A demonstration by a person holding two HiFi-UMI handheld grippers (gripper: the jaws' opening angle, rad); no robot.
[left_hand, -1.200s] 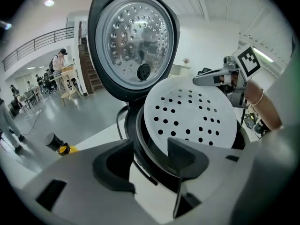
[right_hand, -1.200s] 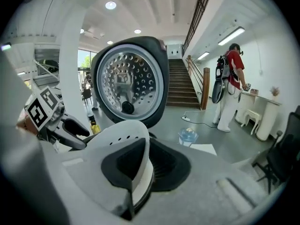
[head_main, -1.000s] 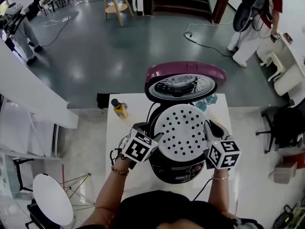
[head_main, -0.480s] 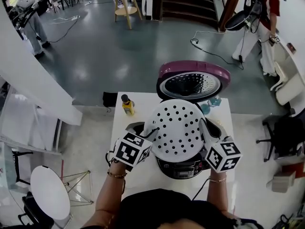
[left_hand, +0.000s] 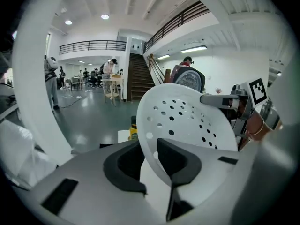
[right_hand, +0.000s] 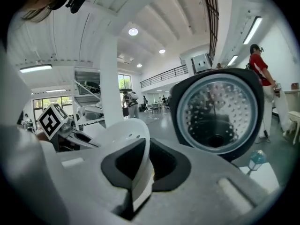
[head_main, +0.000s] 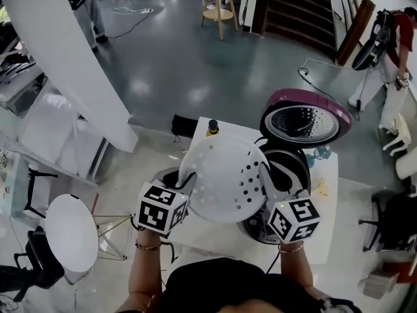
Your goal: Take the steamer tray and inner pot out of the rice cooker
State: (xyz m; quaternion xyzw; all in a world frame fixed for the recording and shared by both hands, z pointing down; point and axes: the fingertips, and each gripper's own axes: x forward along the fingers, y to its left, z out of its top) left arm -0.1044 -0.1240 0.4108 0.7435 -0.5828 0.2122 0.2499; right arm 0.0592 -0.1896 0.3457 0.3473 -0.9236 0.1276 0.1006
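The white perforated steamer tray hangs in the air, up out of the rice cooker and left of it. My left gripper holds its left rim; the jaws have just been closing, and the rim sits between the pads in the left gripper view. My right gripper is shut on the opposite rim, which runs between its pads. The cooker's purple lid stands open. The inner pot shows as a dark ring inside the cooker, partly hidden by the tray.
The cooker stands on a small white table. A yellow bottle sits at its far left corner and a small blue item beside the lid. A round white stool stands on the floor to the left. A person is far right.
Both grippers have lifted the steamer tray off the cooker and carried it to the left, tilting it. The cooker's opening, covered a second ago, now shows at the tray's right.
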